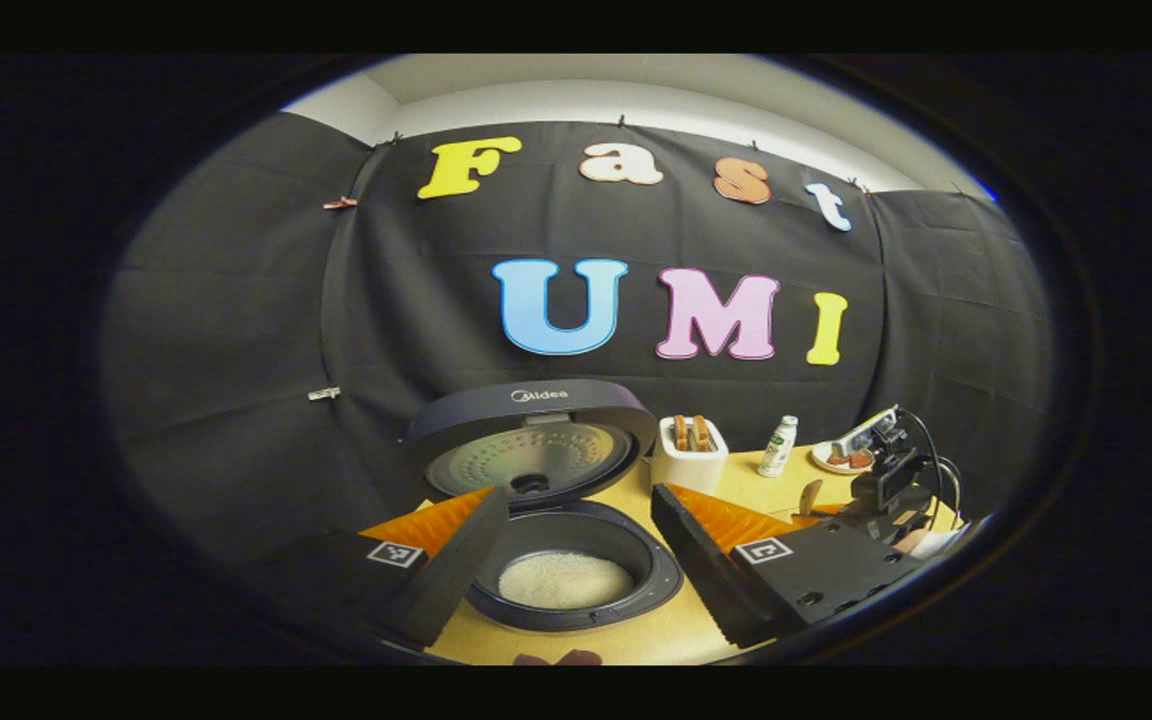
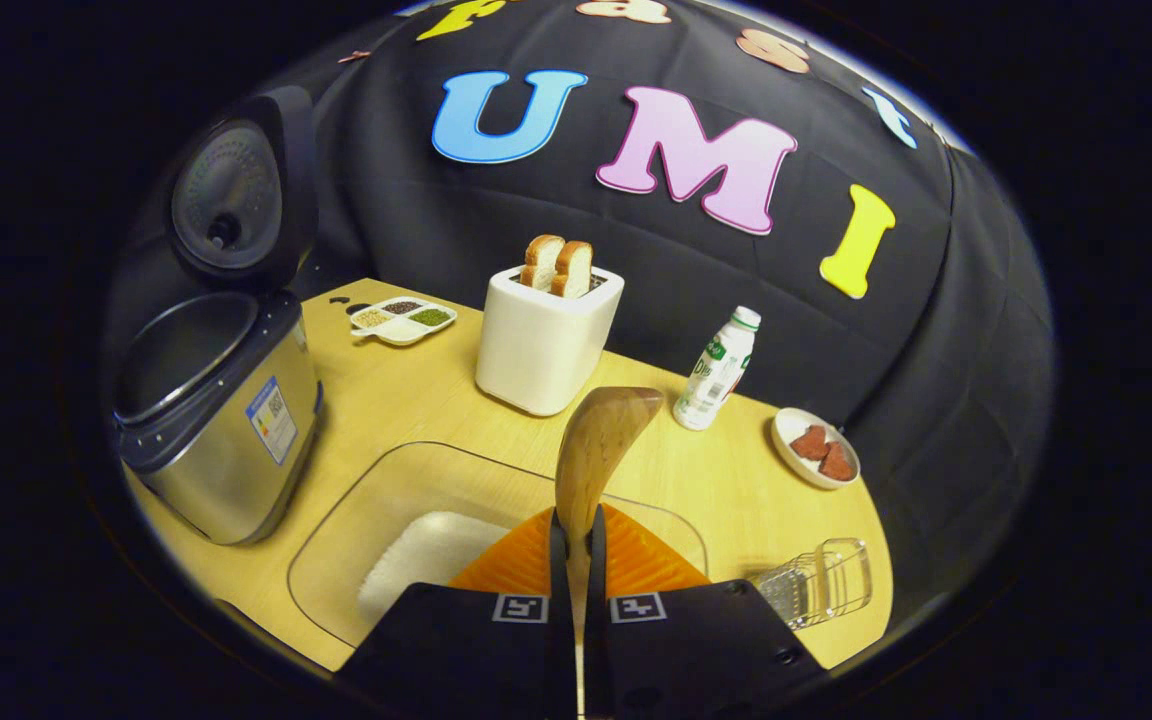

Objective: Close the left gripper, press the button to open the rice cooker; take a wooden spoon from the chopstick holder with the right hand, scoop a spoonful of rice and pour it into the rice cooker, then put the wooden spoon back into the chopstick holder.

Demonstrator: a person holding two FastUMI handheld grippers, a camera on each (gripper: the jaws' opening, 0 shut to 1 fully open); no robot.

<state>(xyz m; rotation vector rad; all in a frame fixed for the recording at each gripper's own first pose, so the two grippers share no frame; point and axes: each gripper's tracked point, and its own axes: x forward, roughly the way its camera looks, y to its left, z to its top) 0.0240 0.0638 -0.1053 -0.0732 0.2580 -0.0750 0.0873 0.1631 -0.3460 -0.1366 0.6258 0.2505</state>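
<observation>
Two claws: your right claw (image 2: 576, 545) is clamped on the spoon (image 2: 596, 445), bowl up over the rice tub (image 2: 356, 500); your left claw (image 1: 576, 545) gapes, empty, above the open cooker (image 1: 576, 570).

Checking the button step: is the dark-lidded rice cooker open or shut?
Open: rice cooker lid stands raised, white rice visible inside.
</observation>
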